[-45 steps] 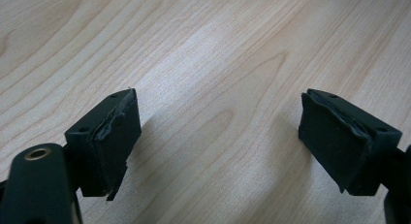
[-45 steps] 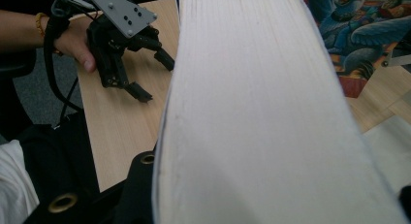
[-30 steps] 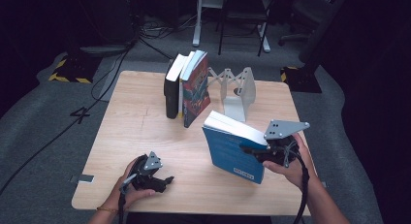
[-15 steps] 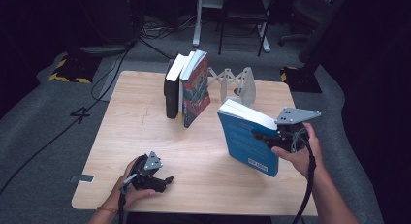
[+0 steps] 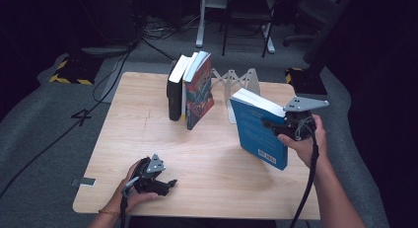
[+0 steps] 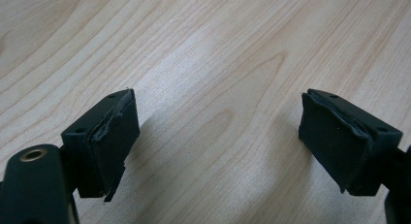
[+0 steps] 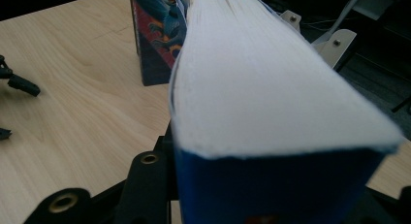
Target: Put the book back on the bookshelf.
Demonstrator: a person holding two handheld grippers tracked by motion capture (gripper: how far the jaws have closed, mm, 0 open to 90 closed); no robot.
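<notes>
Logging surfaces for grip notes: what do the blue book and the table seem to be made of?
Blue book: paper, with a smooth, probably card cover; a white page block shows at its edge. Table: pale wood or wood-look laminate, matte, with visible grain.

In my right gripper view, the thick blue-covered paperback book [image 7: 286, 103] hides both jaw pads, and the lower edge cuts off its spine. In the high view, its cover print is too small to read. It also hides part of the white metal bookend [image 5: 240, 82].

Thick blue book [image 5: 256, 132], lifted clear of the table, tilted, pages upward.
</notes>
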